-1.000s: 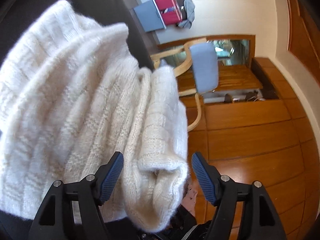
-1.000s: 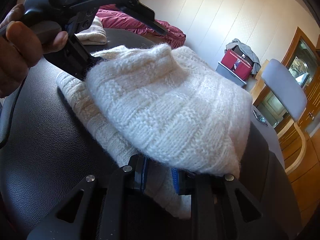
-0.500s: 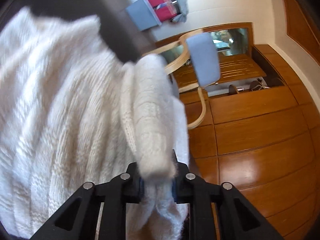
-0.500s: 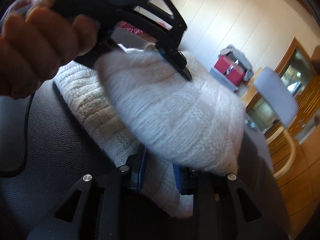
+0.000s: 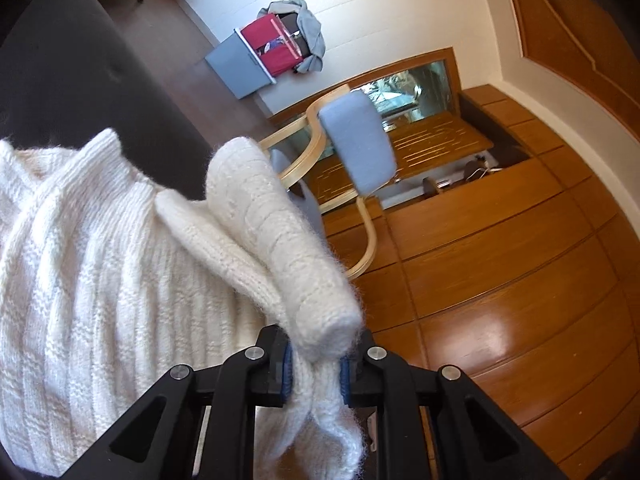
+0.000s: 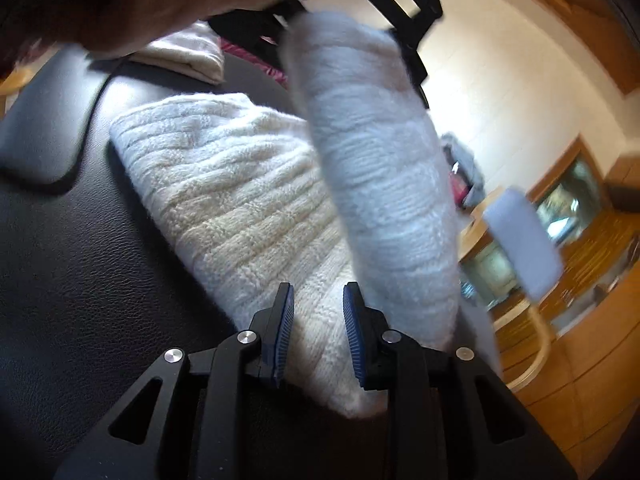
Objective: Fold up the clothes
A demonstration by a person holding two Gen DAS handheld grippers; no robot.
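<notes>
A white knitted sweater (image 5: 100, 280) lies on a black leather seat (image 6: 80, 260). My left gripper (image 5: 314, 364) is shut on a rolled fold of it at the seat's edge. In the right wrist view, that gripper (image 6: 340, 20) holds the fold high, and the fold hangs as a blurred band over the flat sweater (image 6: 224, 184). My right gripper (image 6: 320, 332) is low at the sweater's near edge. Its jaws stand narrowly apart with knit fabric between the blue pads. A person's hand (image 6: 160, 0) grips the left tool.
A folded cream cloth (image 6: 188, 56) lies at the back of the seat. A grey chair with a bent-wood frame (image 5: 356, 144) stands on the wooden floor beside the seat. A grey box with red contents and clothes (image 5: 276, 48) sits by the wall.
My left gripper closed on the sweater's fold and has lifted it up and over. My right gripper stays low at the near edge.
</notes>
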